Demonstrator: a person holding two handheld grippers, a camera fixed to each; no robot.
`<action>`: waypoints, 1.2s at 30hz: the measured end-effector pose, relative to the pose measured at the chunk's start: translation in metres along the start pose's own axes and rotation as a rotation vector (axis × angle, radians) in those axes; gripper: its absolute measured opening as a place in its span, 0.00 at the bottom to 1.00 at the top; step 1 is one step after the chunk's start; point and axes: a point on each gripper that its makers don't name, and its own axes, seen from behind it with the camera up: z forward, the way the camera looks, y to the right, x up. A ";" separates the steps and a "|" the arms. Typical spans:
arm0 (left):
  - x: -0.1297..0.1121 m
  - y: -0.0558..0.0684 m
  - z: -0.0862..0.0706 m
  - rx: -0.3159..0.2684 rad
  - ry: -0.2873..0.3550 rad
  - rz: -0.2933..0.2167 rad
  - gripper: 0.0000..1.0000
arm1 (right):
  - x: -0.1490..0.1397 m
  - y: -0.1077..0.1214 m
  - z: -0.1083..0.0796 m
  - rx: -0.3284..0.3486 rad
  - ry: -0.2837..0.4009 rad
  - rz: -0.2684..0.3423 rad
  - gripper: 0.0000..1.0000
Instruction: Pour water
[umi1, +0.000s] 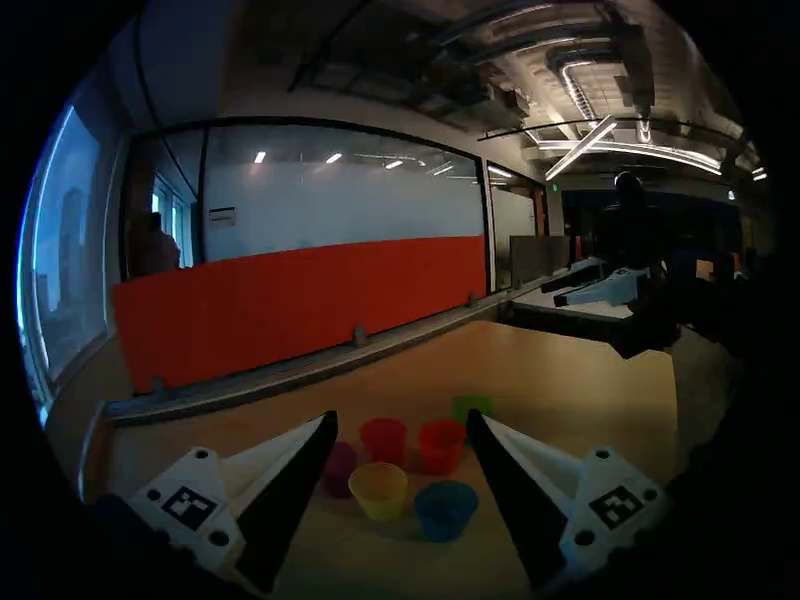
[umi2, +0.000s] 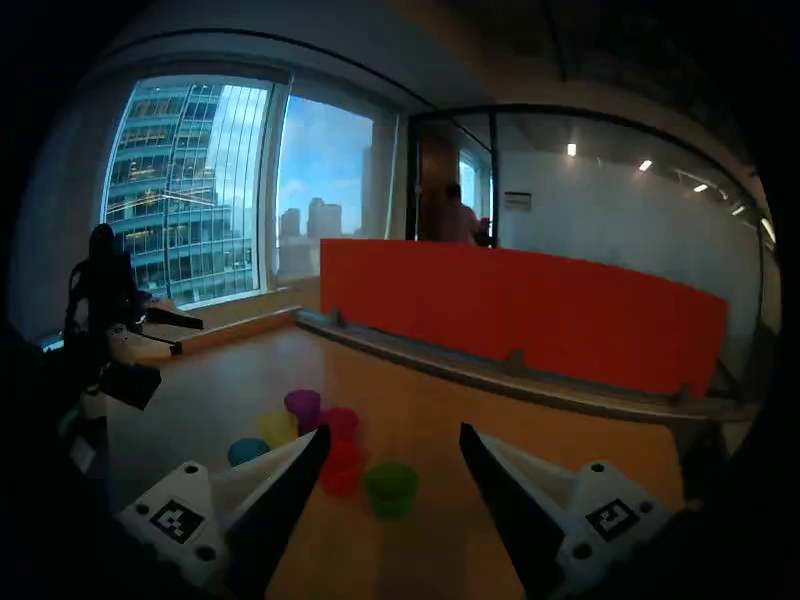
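Observation:
Several small coloured cups stand grouped on a wooden table (umi1: 560, 380). In the left gripper view a yellow cup (umi1: 378, 490) and a blue cup (umi1: 446, 508) are nearest, with a purple cup (umi1: 340, 468), a red cup (umi1: 384, 440), an orange cup (umi1: 441, 445) and a green cup (umi1: 471, 405) behind. My left gripper (umi1: 400, 414) is open above them, holding nothing. In the right gripper view the green cup (umi2: 391, 487) is nearest, and the purple cup (umi2: 302, 405), yellow cup (umi2: 277, 428) and blue cup (umi2: 246, 450) lie farther left. My right gripper (umi2: 393, 429) is open and empty.
An orange partition (umi1: 300, 290) on a metal rail borders the table's far side. The right gripper (umi1: 600, 288) hangs over the table's right end in the left gripper view. The left gripper (umi2: 160, 332) appears at the left, before tall windows (umi2: 200, 190). A person stands behind the glass wall (umi2: 455, 215).

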 end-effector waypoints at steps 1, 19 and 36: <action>-0.005 0.001 0.001 -0.002 -0.010 0.003 0.96 | -0.002 0.000 0.001 -0.002 -0.005 -0.002 1.00; -0.064 0.020 0.015 -0.052 -0.113 0.011 0.96 | -0.040 0.001 0.013 -0.001 -0.078 -0.030 1.00; -0.119 0.040 0.026 -0.109 -0.224 0.035 0.96 | -0.068 -0.001 0.035 0.013 -0.131 -0.055 1.00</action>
